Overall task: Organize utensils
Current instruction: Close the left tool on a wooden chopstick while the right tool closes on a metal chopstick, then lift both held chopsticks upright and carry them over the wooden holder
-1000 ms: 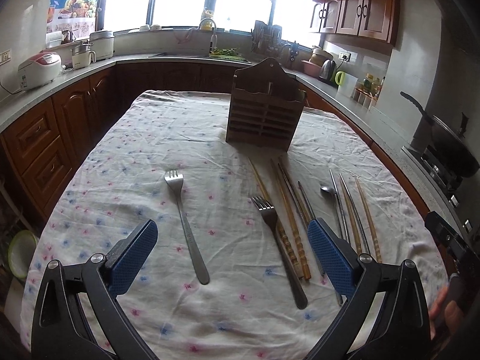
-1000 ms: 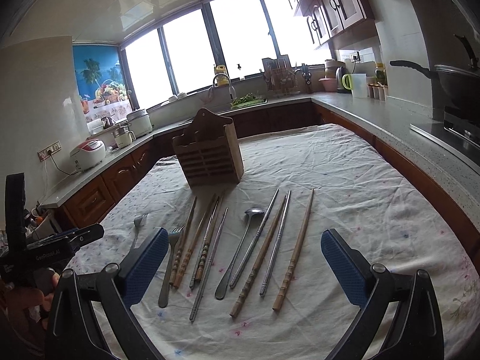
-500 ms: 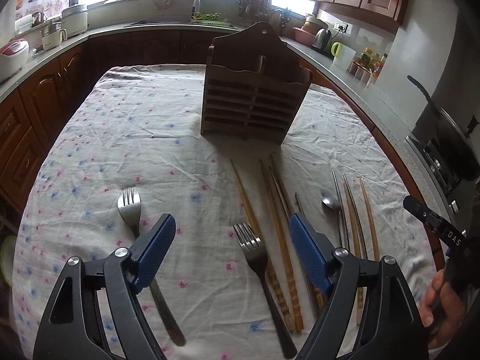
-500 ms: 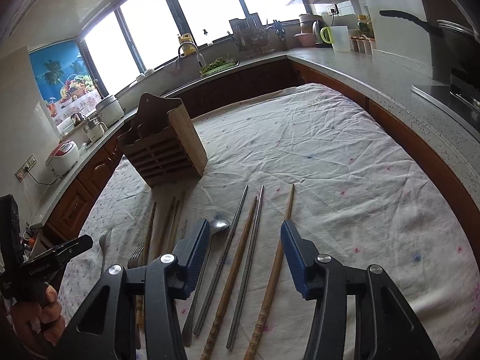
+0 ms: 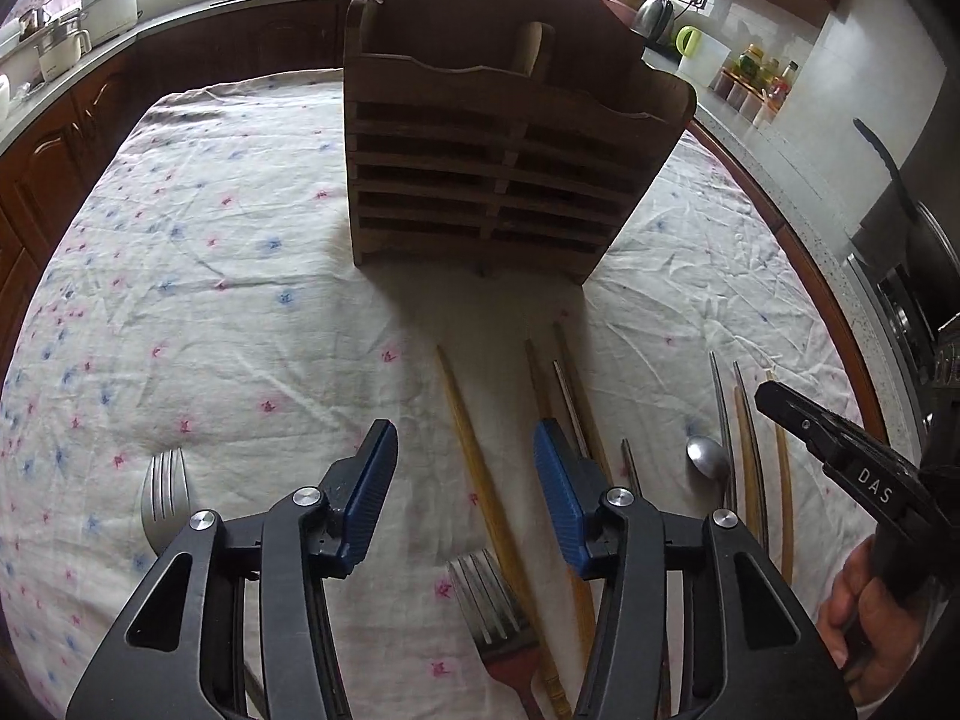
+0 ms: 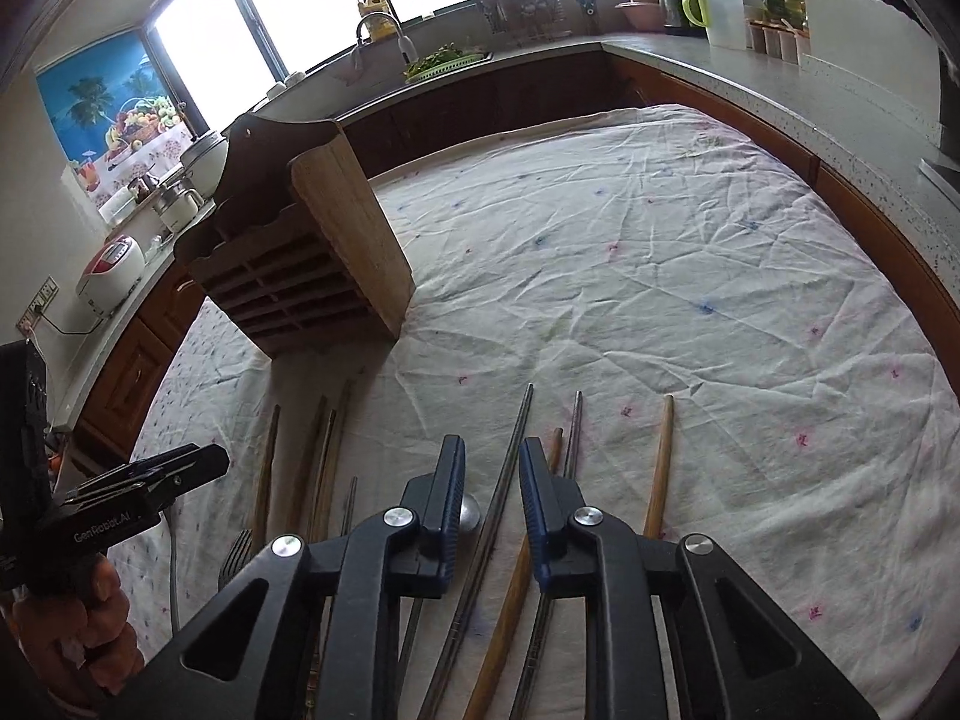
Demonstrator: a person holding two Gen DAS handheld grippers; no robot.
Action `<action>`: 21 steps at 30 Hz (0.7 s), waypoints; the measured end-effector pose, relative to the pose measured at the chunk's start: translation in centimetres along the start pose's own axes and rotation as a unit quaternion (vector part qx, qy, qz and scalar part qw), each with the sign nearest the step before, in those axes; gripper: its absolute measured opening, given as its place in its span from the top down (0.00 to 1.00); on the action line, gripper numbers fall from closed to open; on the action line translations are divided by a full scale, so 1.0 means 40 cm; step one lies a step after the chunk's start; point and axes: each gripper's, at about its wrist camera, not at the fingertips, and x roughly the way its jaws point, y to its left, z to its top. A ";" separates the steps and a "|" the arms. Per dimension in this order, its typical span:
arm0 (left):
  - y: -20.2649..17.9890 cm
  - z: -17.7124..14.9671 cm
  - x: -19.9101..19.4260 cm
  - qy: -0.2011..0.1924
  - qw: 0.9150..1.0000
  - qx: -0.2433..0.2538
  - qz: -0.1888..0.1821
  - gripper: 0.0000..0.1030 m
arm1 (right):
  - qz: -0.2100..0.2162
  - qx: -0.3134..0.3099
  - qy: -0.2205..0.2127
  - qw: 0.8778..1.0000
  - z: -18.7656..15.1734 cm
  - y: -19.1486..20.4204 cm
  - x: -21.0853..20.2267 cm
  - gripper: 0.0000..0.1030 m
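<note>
Fork handles (image 5: 528, 684) behind left claw (image 5: 465, 480)

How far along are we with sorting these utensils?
Nothing looks sorted: the visible part of the holder looks empty. The right gripper has been closing around a metal chopstick, not yet pinching it. The left gripper, also closing, holds nothing. Forks, spoon and the other chopsticks remain on the cloth.

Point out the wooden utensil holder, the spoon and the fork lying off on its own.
wooden utensil holder (image 5: 498, 180), left wrist view, on its slatted front.
spoon (image 5: 707, 459), left wrist view, on the bowl.
lone fork (image 5: 163, 501), left wrist view, on the tines, left of the gripper.
</note>
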 end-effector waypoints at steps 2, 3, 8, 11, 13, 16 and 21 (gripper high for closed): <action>0.002 0.009 0.026 0.011 1.000 0.000 0.003 0.57 | -0.004 -0.004 0.013 1.000 0.012 0.003 0.033 0.83; 0.004 0.013 0.039 0.016 1.000 0.000 0.004 0.57 | -0.007 -0.004 0.018 1.000 0.018 0.002 0.049 0.83; 0.007 0.028 0.081 0.031 0.999 0.006 0.015 0.65 | -0.023 -0.011 0.046 0.999 0.037 -0.003 0.118 0.83; -0.018 0.030 0.090 0.029 0.998 0.031 0.042 0.65 | -0.037 -0.027 0.054 0.998 0.043 0.004 0.142 0.84; -0.041 0.029 0.096 0.021 0.997 0.052 0.061 0.71 | -0.046 -0.039 0.052 0.997 0.043 0.014 0.145 0.85; -0.064 0.027 0.098 0.014 0.996 0.069 0.061 0.93 | -0.060 -0.059 0.046 0.995 0.042 0.028 0.152 0.92; -0.060 0.039 0.099 0.017 0.999 0.043 0.025 0.94 | -0.043 -0.045 0.042 0.997 0.043 0.023 0.150 0.95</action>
